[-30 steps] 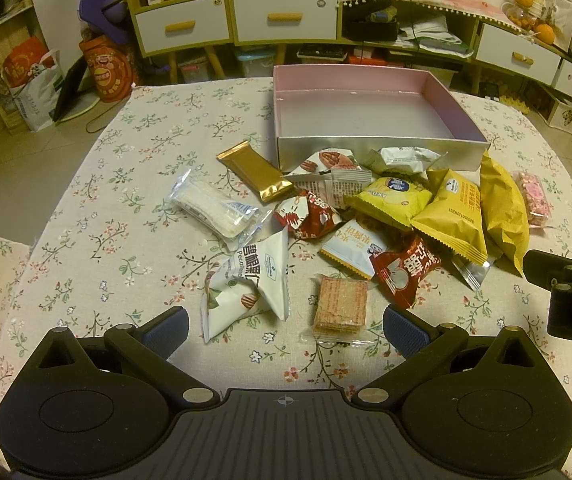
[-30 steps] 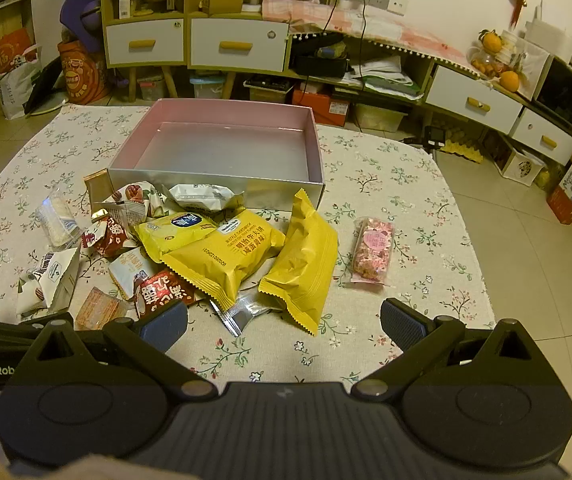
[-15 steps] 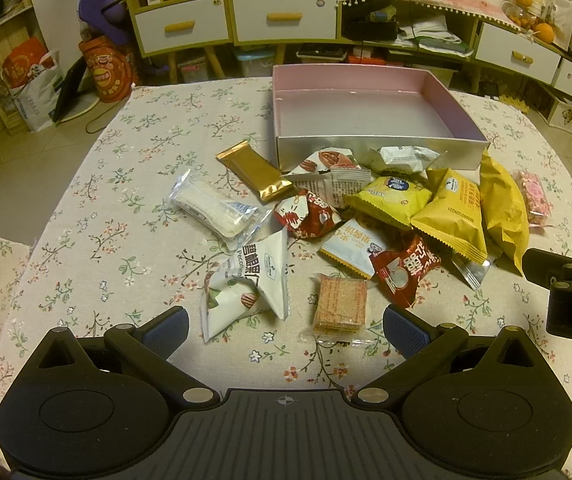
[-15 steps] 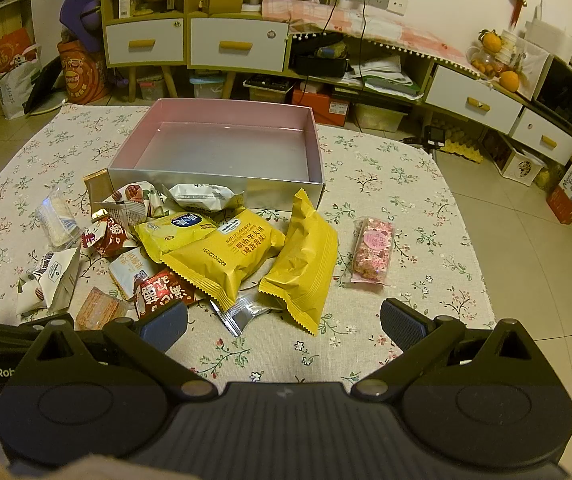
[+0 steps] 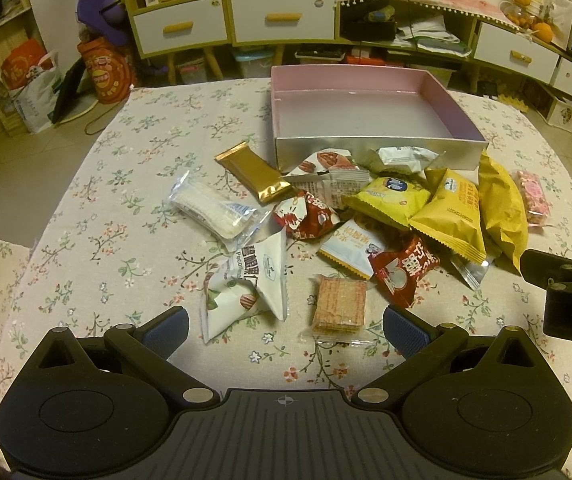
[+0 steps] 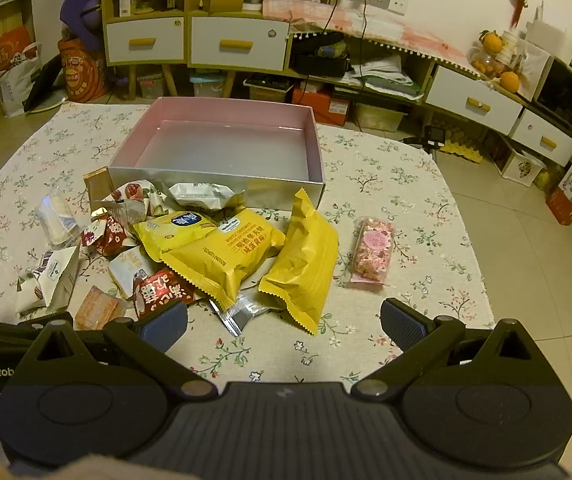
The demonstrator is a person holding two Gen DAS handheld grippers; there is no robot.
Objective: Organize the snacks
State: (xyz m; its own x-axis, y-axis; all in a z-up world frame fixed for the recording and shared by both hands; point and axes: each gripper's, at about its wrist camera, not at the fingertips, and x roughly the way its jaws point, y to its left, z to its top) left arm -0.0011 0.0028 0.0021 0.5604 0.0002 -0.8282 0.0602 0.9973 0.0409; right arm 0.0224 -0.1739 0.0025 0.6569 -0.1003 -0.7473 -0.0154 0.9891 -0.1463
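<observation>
On the floral-cloth table (image 5: 86, 184), both the left gripper (image 5: 286, 326) and right gripper (image 6: 284, 322) hover with jaws spread wide and empty, the snack pile (image 5: 366, 220) just ahead of them, the pink box (image 6: 226, 148) beyond.

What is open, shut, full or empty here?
Pink box: open, no lid, empty.
Left gripper: open, holding nothing.
Right gripper: open, holding nothing.
Snack packets: sealed, heaped on the table, outside the box.
White drawers: shut.
</observation>
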